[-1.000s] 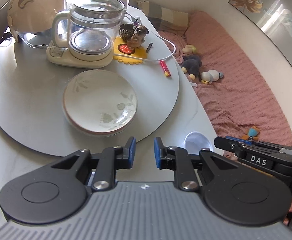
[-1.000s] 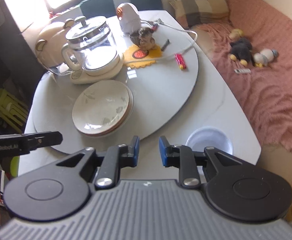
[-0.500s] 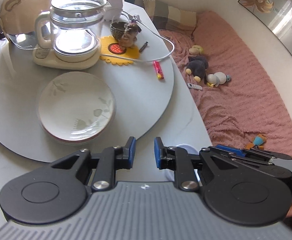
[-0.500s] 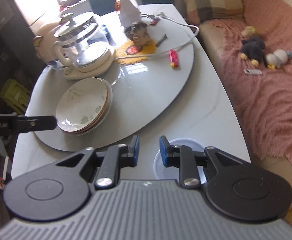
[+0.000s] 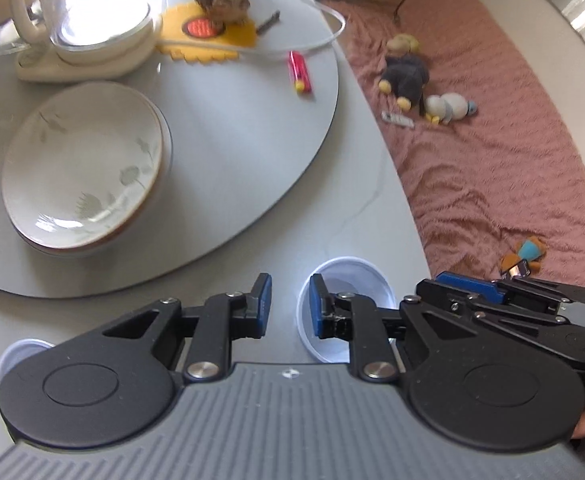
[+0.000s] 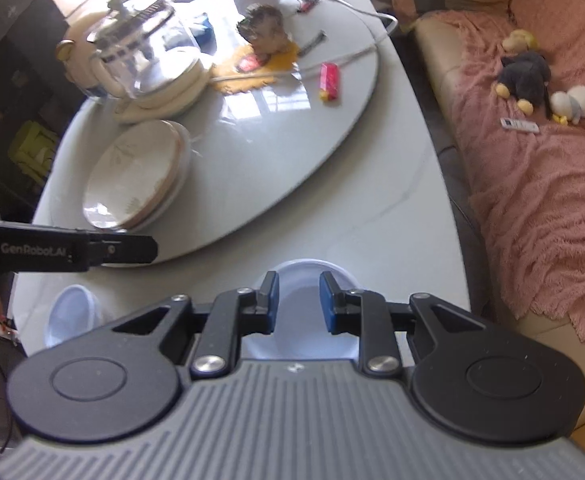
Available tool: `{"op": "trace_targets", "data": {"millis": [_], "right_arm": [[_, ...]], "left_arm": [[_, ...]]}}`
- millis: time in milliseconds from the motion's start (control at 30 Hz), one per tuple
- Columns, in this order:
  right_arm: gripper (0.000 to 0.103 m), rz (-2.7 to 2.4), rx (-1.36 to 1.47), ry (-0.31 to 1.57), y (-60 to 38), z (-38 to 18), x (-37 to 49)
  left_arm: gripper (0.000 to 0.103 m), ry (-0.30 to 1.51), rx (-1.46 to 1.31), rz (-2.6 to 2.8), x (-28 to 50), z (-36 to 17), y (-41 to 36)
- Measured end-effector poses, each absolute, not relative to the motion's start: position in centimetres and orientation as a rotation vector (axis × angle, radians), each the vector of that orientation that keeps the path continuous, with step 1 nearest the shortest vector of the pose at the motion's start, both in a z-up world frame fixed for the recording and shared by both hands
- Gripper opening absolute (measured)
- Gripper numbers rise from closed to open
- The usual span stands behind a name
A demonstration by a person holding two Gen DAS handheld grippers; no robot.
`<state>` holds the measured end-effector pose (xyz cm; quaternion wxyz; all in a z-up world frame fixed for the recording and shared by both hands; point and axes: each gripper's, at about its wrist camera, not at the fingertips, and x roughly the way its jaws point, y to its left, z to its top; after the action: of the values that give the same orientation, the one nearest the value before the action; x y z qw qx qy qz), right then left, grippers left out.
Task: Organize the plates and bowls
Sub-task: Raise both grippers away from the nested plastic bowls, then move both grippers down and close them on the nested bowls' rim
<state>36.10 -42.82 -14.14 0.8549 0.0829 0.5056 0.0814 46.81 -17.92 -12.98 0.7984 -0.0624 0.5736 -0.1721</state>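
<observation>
Since a second ago I've brought both grippers down and toward the near edge of the worktop (image 6: 392, 216); the white bowl (image 6: 304, 280) that sat ahead of the fingers now lies right under them. My left gripper (image 5: 288, 304) has just been opening its fingers to a modest gap, with nothing between the pads; the bowl (image 5: 348, 276) shows just past its right finger. My right gripper (image 6: 295, 300) keeps a narrow gap, empty, hovering over the bowl. A second small bowl (image 6: 70, 312) sits at the near left edge of the worktop. The stacked plates (image 5: 80, 164) rest on the turntable (image 5: 252, 140), in front of the glass kettle (image 5: 92, 16) and well apart from the bowls.
</observation>
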Motion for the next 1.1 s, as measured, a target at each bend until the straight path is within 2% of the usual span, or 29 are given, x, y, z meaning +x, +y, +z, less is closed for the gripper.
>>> {"op": "trace_targets", "data": {"millis": [67, 100, 167, 267, 400, 533, 700, 833, 967, 1033, 1067, 1100], "right_arm": [[0.026, 0.144, 0.166, 1.083, -43.4, -14.9, 36.5], [0.026, 0.141, 0.168, 1.094, -43.8, -15.3, 36.8], [0.026, 0.149, 0.165, 1.116, -44.3, -16.2, 37.3], [0.044, 0.170, 0.185, 1.150, -45.0, -17.5, 37.9], [0.044, 0.203, 0.182, 1.201, -44.9, -19.2, 38.1], [0.043, 0.193, 0.209, 1.301, -45.1, -21.2, 38.5], [0.039, 0.182, 0.235, 1.332, -45.8, -22.5, 38.5], [0.024, 0.192, 0.225, 1.337, -45.7, -23.3, 38.5], [0.018, 0.199, 0.266, 1.369, -45.8, -24.2, 38.5], [0.015, 0.196, 0.254, 1.367, -45.6, -24.2, 38.3], [0.015, 0.195, 0.247, 1.363, -45.5, -24.2, 38.2], [0.015, 0.190, 0.249, 1.362, -45.4, -24.2, 38.1]], "left_arm": [[0.041, 1.247, -0.128, -0.363, 47.3, -14.0, -18.6], [0.043, 1.251, -0.125, -0.358, 47.5, -14.5, -18.9], [0.043, 1.279, -0.126, -0.348, 48.0, -15.8, -19.3], [0.043, 1.314, -0.148, -0.339, 48.6, -17.5, -19.3], [0.043, 1.369, -0.187, -0.337, 49.2, -19.9, -19.6], [0.043, 1.425, -0.253, -0.332, 49.5, -22.2, -19.8], [0.043, 1.462, -0.233, -0.335, 49.1, -23.9, -20.8], [0.043, 1.501, -0.232, -0.324, 49.1, -25.2, -21.5], [0.041, 1.515, -0.230, -0.315, 49.4, -25.7, -21.8], [0.032, 1.508, -0.215, -0.299, 49.5, -25.7, -22.0], [0.023, 1.499, -0.204, -0.279, 49.4, -25.8, -22.0], [0.020, 1.494, -0.200, -0.270, 49.4, -25.8, -22.1]]}}
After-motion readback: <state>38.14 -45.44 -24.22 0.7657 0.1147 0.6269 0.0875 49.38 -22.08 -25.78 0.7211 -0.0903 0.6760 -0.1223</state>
